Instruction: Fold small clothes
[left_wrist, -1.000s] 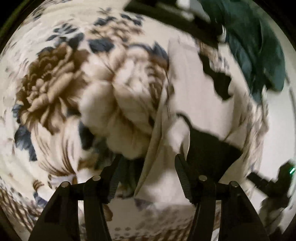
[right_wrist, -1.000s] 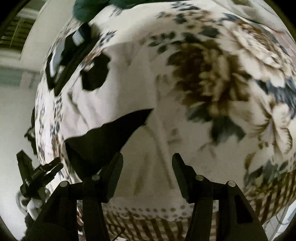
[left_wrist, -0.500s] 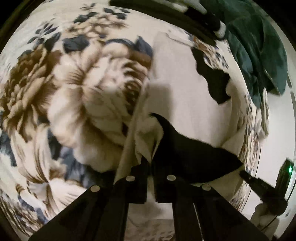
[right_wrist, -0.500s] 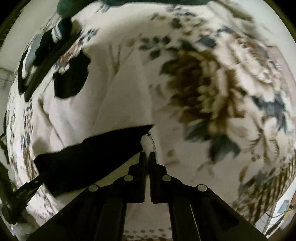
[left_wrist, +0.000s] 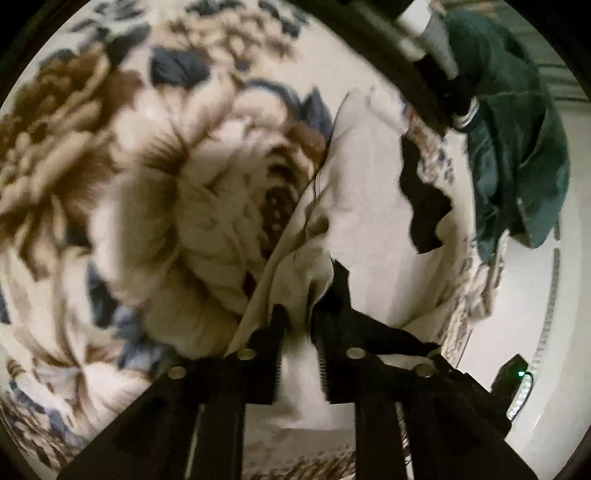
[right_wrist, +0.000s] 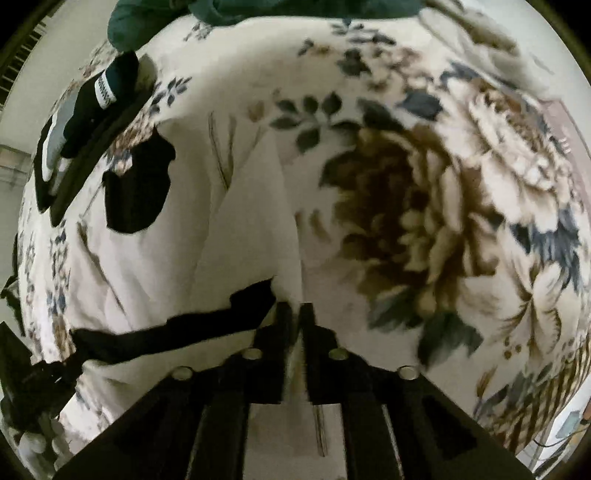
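Note:
A small cream garment with black patches (left_wrist: 369, 206) lies spread on a floral blanket (left_wrist: 147, 192). My left gripper (left_wrist: 299, 317) is shut on the garment's near edge, with a bunched fold of cream cloth between the fingers, beside a black patch (left_wrist: 369, 328). In the right wrist view the same garment (right_wrist: 236, 206) stretches away from me. My right gripper (right_wrist: 293, 308) is shut on its near edge, just right of a black band (right_wrist: 184, 328).
A dark green garment (left_wrist: 517, 147) lies at the blanket's far edge and shows at the top of the right view (right_wrist: 258, 11). A black folded item with a white label (right_wrist: 99, 96) sits beside it. The other gripper (left_wrist: 517, 376) shows at the right.
Both grippers were open above the garment's near edge a second ago. They came down and shut on the cloth. The held edge now looks lifted and bunched.

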